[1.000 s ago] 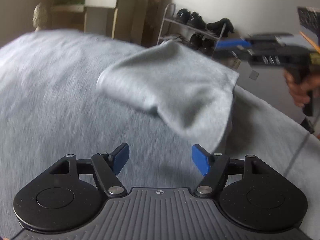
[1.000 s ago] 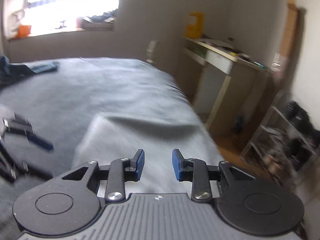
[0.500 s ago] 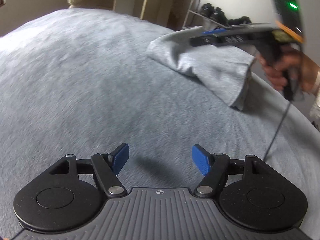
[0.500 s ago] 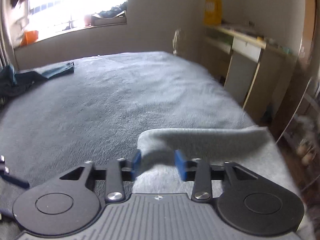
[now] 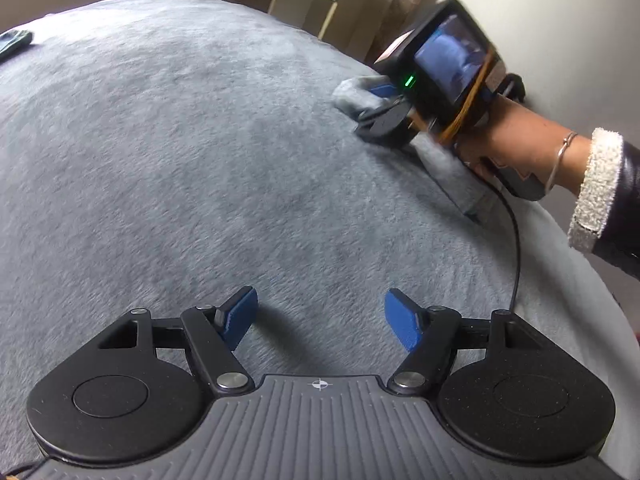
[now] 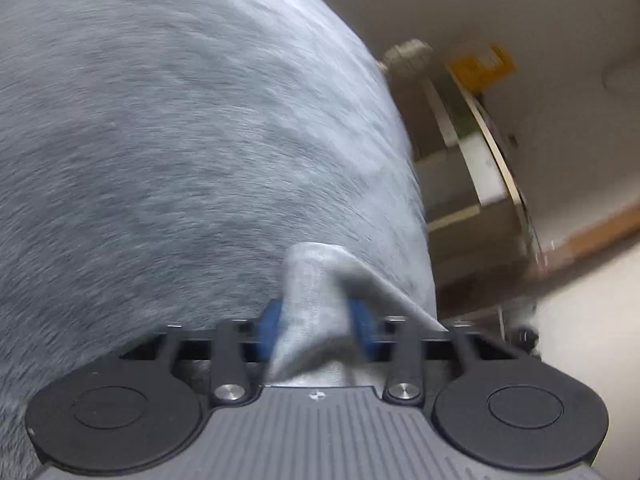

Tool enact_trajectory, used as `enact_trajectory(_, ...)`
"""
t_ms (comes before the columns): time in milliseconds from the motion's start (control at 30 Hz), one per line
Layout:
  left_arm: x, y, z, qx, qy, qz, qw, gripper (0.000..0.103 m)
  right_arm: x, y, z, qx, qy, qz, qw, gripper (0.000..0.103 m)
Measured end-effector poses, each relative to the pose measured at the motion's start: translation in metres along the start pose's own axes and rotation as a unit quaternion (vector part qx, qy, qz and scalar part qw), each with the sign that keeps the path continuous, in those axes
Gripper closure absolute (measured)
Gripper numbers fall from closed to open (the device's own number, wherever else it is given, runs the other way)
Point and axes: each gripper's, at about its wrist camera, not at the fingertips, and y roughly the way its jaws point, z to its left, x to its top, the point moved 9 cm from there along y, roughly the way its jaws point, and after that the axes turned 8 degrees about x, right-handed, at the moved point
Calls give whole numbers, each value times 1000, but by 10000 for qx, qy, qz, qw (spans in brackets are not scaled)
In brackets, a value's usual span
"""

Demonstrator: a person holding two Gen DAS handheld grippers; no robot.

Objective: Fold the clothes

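Right claw: clenched on a bunched fold of light grey cloth, jaws just now drawn closer. Blue pads pressed against either side of the fold. Cloth rising in a peak just ahead of the fingertips, trailing back between the arms toward the claw's body, one flap spilling over the right-hand arm. Under and ahead of the claw, a grey fleece blanket spread wide, much blurred. Off to the right of the claw and beyond the blanket's edge, a pale wooden desk with something yellow on top, both blurred.

Seen from the left wrist: same right claw well ahead and to the right, low on the blanket, held by a hand with a bangle at the wrist and a dark sleeve with a white fleecy cuff. Small lit screen and green light on the back of that claw. Grey cloth bunched at its tips, more of it running back beneath it toward the blanket's near right edge.

Left claw: released, jaws standing wide, nothing but blanket between the blue pads. Cloth well apart from it, ahead and right. Black cable hanging from the right claw down to just beside the left claw's right arm.
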Motion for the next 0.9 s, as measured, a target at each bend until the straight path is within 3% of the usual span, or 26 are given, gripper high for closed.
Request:
enact_trajectory(67,-2,-4,10,8,-106,-49,9999,32,1,-8,-27,503,1356,-194,9893,77)
enact_trajectory(133,-3,-5,16,24,-202,-30,9998,32,-5,-8,-54,1111,2783,-363,9534,77)
enact_trajectory(200,-3,-5,18,29,-275,1,9996,32,-19,7,-67,1643,3722,-290,9130,77)
enact_trajectory(233,-1,-5,17,22,-256,-6,9997,32,-22,12,-66,1763,3742,-268,9100,77)
enact_trajectory(333,4,-7,11,-69,-166,-53,9998,32,-19,-6,-65,1745,3352,-479,9246,67)
enact_trajectory(400,4,-6,7,-120,-151,-63,9998,32,-18,-40,-68,1698,3185,-821,9290,53)
enact_trajectory(433,3,-6,6,-144,-146,-64,9998,32,-19,-60,-70,1651,3087,-1043,9309,51)
enact_trajectory(500,1,-5,4,-183,-125,-46,9997,32,-27,-99,-68,1489,2734,-1372,9403,32)
enact_trajectory(567,1,-4,2,-210,-88,-41,9997,32,-45,-127,-55,1228,2232,-1506,9552,23)
enact_trajectory(667,0,-2,0,-234,-85,-2,9997,32,-79,-133,-16,766,1070,-1156,9845,22)
enact_trajectory(733,-1,0,-2,-249,-96,18,9996,31,-104,-125,12,532,227,-772,9953,22)
enact_trajectory(833,-3,1,-6,-270,-97,42,9996,31,-134,-105,31,30,-655,-335,9973,22)
enact_trajectory(900,-5,3,-10,-316,-134,78,9994,31,-140,-104,24,-74,-579,-377,9976,26)
